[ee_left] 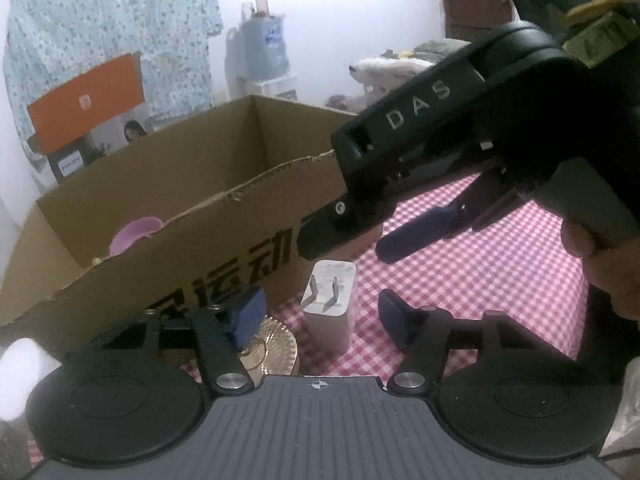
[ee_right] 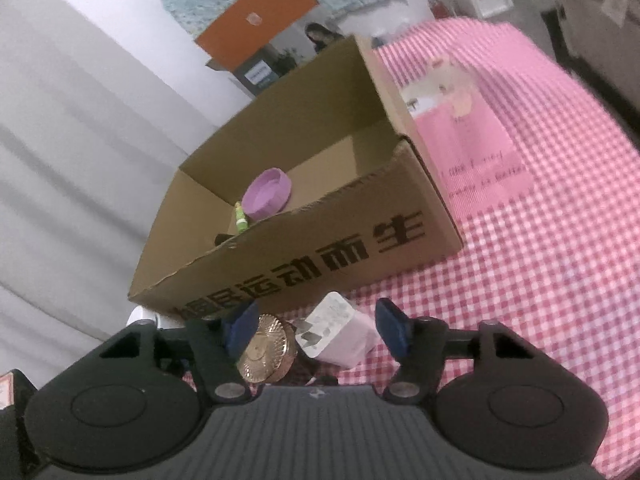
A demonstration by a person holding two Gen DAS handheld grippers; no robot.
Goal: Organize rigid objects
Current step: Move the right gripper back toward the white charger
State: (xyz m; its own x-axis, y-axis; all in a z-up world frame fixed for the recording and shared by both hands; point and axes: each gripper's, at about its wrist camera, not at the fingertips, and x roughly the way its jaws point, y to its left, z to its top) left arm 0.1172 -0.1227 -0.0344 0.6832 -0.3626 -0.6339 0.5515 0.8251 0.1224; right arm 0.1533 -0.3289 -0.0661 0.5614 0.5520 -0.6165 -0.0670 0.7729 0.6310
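**A:** What is laid out in front of the person?

**B:** A checked pink cloth covers the surface (ee_right: 540, 280). On it stands an open cardboard box (ee_right: 304, 264), and inside the box lie a purple lid (ee_right: 267, 196) and a small green item (ee_right: 241, 220). Just this side of the box wall are a white plug adapter (ee_left: 330, 308) and a round gold tin (ee_left: 272, 346). In the left wrist view the tin sits at about 8 o'clock from the adapter.

**A:** And the two tools?

**B:** The left tool (ee_left: 320, 320) is wide open and holds nothing. The adapter stands between its blue pads (ee_left: 248, 316), touching neither as far as I can tell, with the tin low by the left pad. The right tool (ee_right: 316, 326) is open about as wide and is also empty. It looks down on the same pair: tin at 7 o'clock, adapter just right of centre. In the left view it comes in from 2 o'clock, above the adapter.

**A:** So which step is this?

**B:** I'd judge it a reach for the next object, probably the adapter, with two things already boxed. I cannot say which tool is meant to take it.

**A:** What would the next move need?

**B:** One tool should give way. The other should centre its pads on the adapter's flat sides, clear of the prongs, close, lift over the torn box edge at 11 o'clock, and release inside.
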